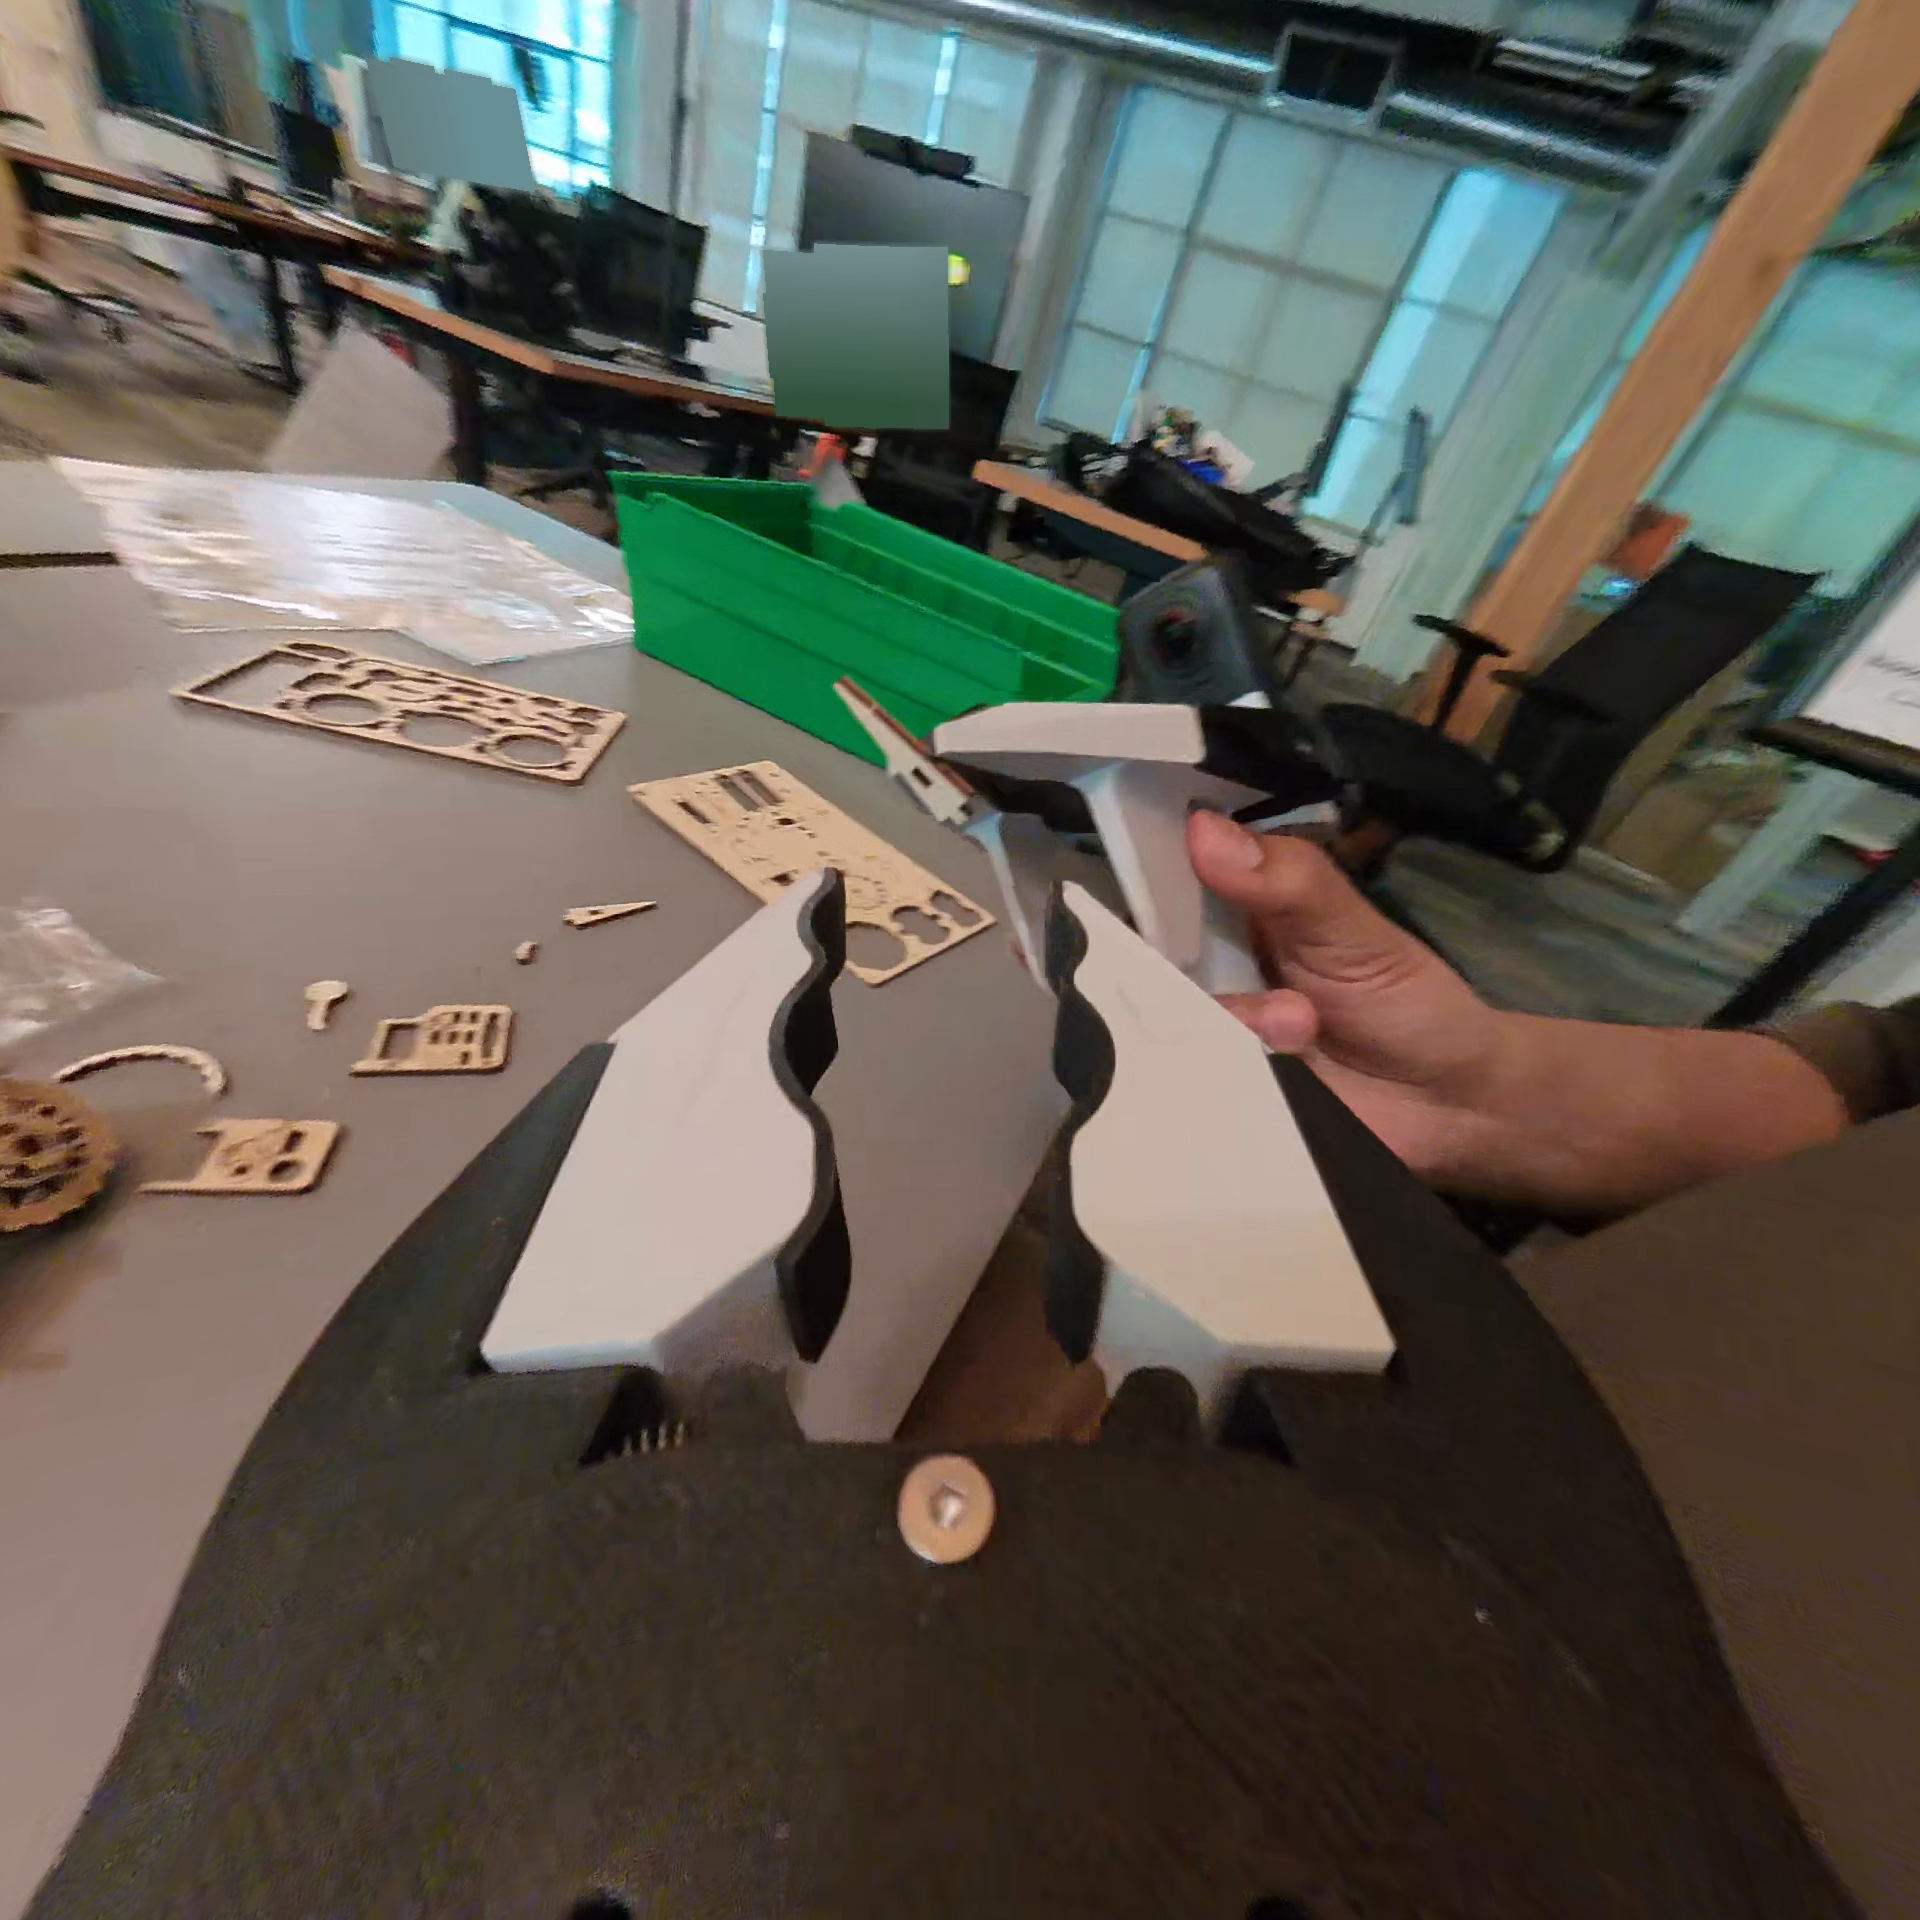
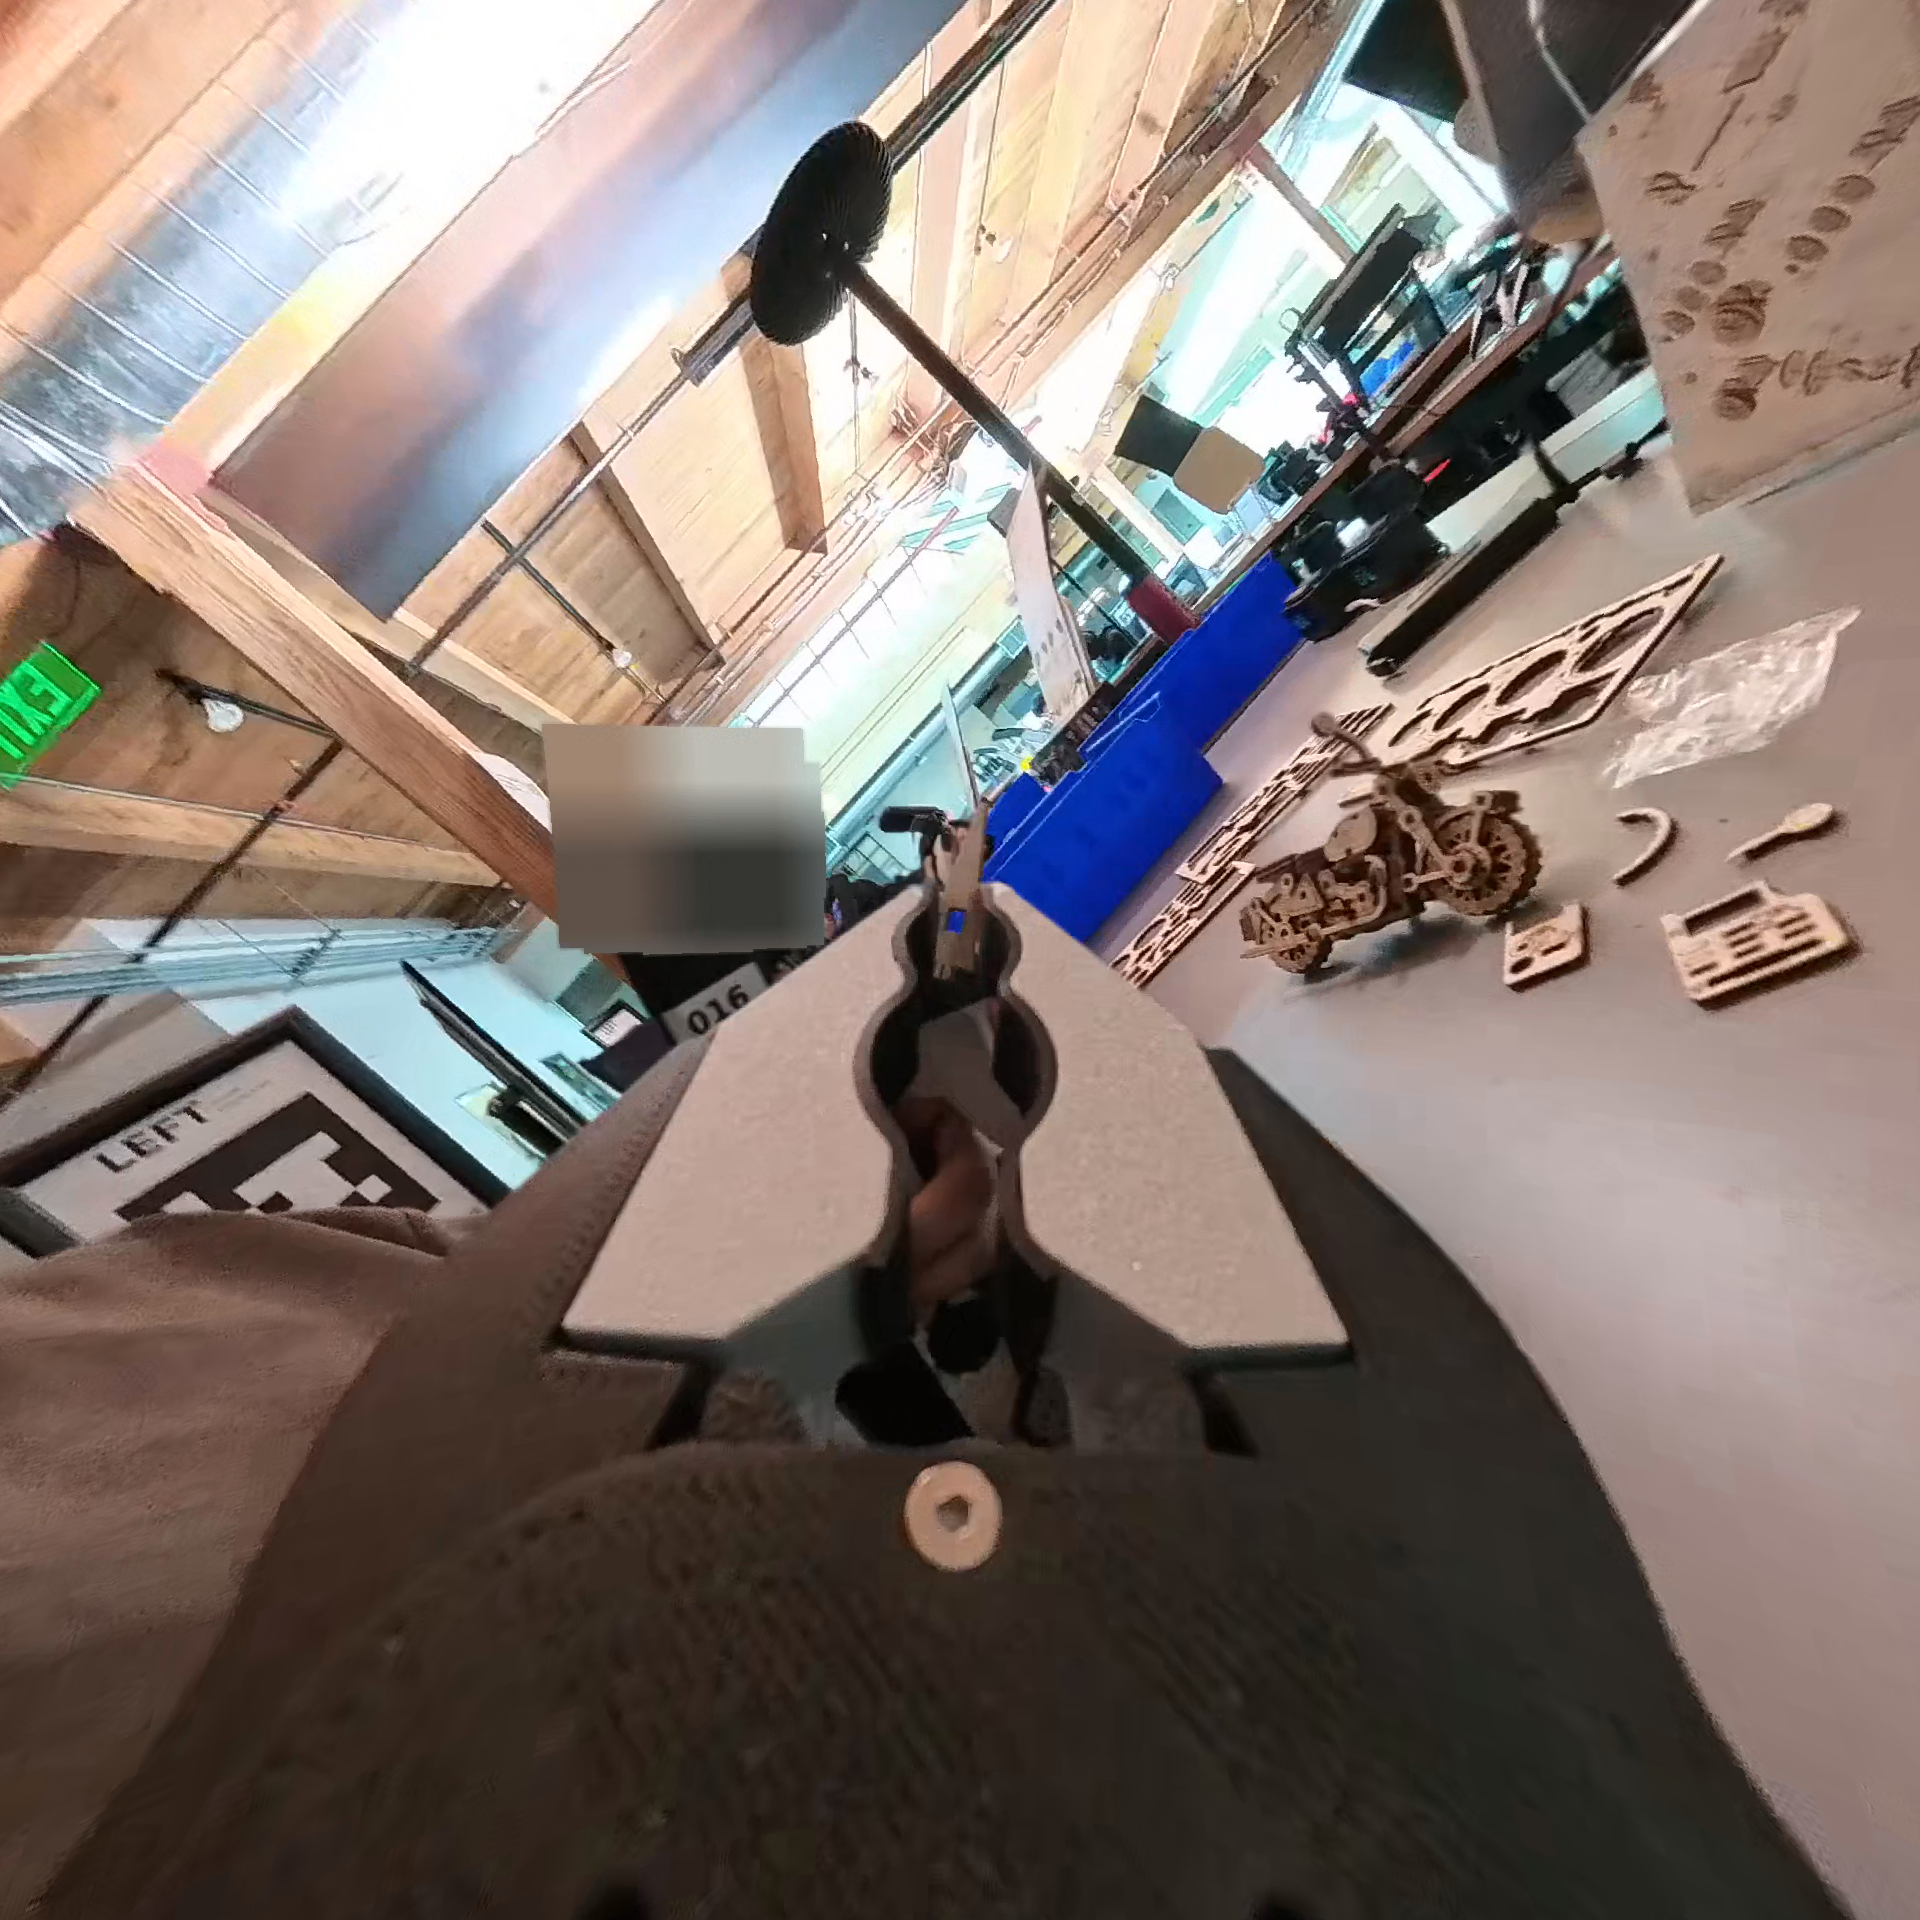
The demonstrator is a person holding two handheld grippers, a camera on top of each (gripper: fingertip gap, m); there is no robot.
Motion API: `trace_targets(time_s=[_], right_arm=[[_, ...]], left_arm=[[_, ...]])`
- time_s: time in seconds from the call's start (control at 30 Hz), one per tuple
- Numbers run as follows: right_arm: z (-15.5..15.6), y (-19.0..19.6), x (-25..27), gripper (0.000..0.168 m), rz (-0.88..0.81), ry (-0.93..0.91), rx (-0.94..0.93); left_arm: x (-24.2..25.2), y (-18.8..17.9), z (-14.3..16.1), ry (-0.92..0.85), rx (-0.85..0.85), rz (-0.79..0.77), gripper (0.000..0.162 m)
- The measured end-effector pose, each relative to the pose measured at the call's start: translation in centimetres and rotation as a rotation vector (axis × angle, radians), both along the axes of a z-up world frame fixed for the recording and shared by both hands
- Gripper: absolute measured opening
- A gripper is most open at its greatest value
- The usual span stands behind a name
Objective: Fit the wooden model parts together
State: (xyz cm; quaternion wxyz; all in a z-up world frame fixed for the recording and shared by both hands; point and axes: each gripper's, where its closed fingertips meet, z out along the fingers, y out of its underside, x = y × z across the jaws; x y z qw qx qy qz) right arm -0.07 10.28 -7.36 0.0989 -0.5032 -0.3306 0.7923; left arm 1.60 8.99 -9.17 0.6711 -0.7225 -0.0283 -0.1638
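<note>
In the left wrist view, I am holding my left gripper (image 1: 940, 925) above the grey desk (image 1: 312, 831) with its two grey fingers spread apart and nothing between them. Just ahead of its tips and slightly to the right, my right gripper (image 1: 961, 805) is hanging in the air, gripped by a bare hand (image 1: 1340, 977), and it is pinching a thin wooden part (image 1: 902, 756) that is sticking out toward the left. Beyond that gripper a green bin (image 1: 831, 613) is sitting on the desk. To the left of my fingers, two punched-out wooden sheets (image 1: 400, 710) are lying flat, with small loose wooden pieces (image 1: 436, 1039) scattered nearer to me and a round wooden gear (image 1: 42, 1153) at the far left edge.

In the right wrist view, the camera is rolled sideways. My right gripper (image 2: 958, 925) is clenching the same thin wooden part (image 2: 966, 862), which is standing up from between the closed fingertips. To the right of the fingers, well apart from them, a wooden motorcycle model (image 2: 1392, 873) is standing upright on the desk (image 2: 1558, 1195), with a slotted wooden piece (image 2: 1756, 940) and other small pieces near it, a crumpled clear plastic bag (image 2: 1725, 691) past them, and blue bins (image 2: 1122, 810) behind.
</note>
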Motion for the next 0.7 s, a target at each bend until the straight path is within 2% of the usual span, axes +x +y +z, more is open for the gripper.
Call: trace_targets(time_s=[0.13, 0.17, 0.27, 0.47, 0.57, 0.7], right_arm=[[-0.6, -1.4, -0.7, 0.005, -0.007, -0.021, 0.071], [-0.8, -1.6, -0.9, 0.005, -0.002, -0.026, 0.06], [-1.5, -1.8, -1.5, 0.006, 0.023, -0.052, -0.008], [-3.1, -1.3, -1.7, 0.009, 0.107, -0.114, -0.088], [-3.7, -1.0, -1.1, 0.013, 0.158, -0.145, -0.094], [-3.8, -0.8, -0.3, 0.021, 0.235, -0.185, -0.097]], left_arm=[[-1.2, -0.1, 0.5, -0.055, 0.043, 0.035, 0.03], [-1.3, -0.1, 0.5, -0.059, 0.042, 0.026, 0.028], [-1.8, -0.1, 0.0, -0.057, 0.024, 0.031, 0.012], [-2.9, 0.0, -1.0, -0.021, -0.005, 0.037, 0.0], [-3.3, -0.3, -0.8, 0.143, 0.009, 0.046, 0.0], [-3.0, -0.6, -1.5, 0.573, 0.008, 0.05, 0.0]])
